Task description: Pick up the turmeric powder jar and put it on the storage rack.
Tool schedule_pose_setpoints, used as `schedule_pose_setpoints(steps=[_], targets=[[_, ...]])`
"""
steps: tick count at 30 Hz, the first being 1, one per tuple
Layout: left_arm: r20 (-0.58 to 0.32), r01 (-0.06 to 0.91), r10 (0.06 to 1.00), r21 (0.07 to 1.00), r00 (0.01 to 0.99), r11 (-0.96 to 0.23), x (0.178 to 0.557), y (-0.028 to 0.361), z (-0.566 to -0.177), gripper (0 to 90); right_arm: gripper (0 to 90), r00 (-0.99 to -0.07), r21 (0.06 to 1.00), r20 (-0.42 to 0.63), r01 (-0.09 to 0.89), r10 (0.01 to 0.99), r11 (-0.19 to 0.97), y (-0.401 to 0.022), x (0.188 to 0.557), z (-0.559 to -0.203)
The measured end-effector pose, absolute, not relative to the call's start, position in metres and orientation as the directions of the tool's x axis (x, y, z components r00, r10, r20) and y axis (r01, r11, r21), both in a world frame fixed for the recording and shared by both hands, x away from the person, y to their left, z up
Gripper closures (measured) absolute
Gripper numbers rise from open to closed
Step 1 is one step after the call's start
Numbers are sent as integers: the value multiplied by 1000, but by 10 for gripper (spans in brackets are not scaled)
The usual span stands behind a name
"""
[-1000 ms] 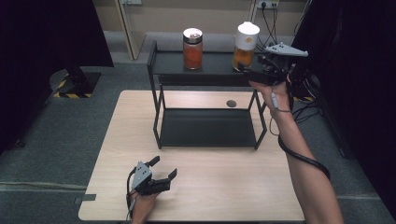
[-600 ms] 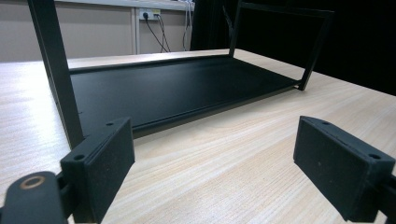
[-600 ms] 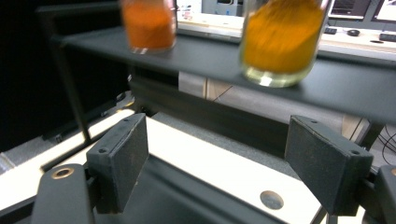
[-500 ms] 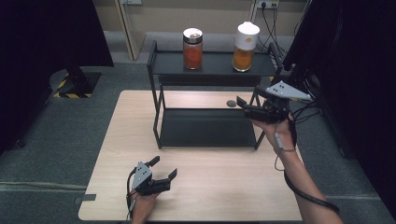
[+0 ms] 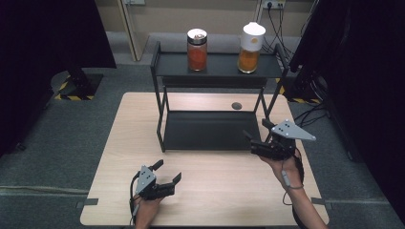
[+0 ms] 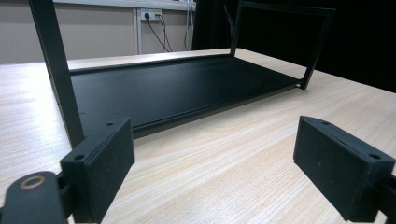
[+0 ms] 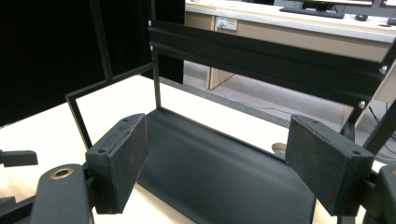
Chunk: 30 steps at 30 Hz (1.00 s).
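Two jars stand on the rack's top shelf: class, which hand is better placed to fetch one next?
Probably the right. The right claw, open and empty, sits at the rack below the white-lidded jar; the left claw rests farther away.

Your nearest thing is the black metal rack [image 5: 215, 129], standing upright on the bench, just ahead of your right gripper [image 5: 254, 139] and well ahead of your left gripper [image 5: 168, 172]. Its flat lower tray [image 7: 224, 182] lies bare directly beyond your right gripper's parted jaws; from your left gripper the same tray [image 6: 177, 88] stretches away to the right. On its top shelf [image 5: 219, 64], far beyond and above both grippers, stand two upright jars: a red-filled jar [image 5: 197, 50] with a dark lid, and to its right an amber-filled jar [image 5: 250, 47] with a white lid, set well apart.
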<state>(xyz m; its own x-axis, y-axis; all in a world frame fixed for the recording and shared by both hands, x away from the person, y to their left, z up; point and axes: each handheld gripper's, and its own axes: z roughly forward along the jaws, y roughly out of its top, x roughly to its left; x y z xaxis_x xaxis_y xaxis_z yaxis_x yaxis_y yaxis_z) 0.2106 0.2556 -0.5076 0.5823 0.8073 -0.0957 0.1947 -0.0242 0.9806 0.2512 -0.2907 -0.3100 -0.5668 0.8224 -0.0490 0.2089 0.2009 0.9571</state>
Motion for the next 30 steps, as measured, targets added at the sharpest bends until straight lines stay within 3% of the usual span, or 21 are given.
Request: schedule_pose_setpoints(steps=[30], targets=[[-93, 195, 807, 980, 583, -28, 210, 255, -507, 119, 220, -543, 951, -83, 209, 836, 229, -292, 222, -373]])
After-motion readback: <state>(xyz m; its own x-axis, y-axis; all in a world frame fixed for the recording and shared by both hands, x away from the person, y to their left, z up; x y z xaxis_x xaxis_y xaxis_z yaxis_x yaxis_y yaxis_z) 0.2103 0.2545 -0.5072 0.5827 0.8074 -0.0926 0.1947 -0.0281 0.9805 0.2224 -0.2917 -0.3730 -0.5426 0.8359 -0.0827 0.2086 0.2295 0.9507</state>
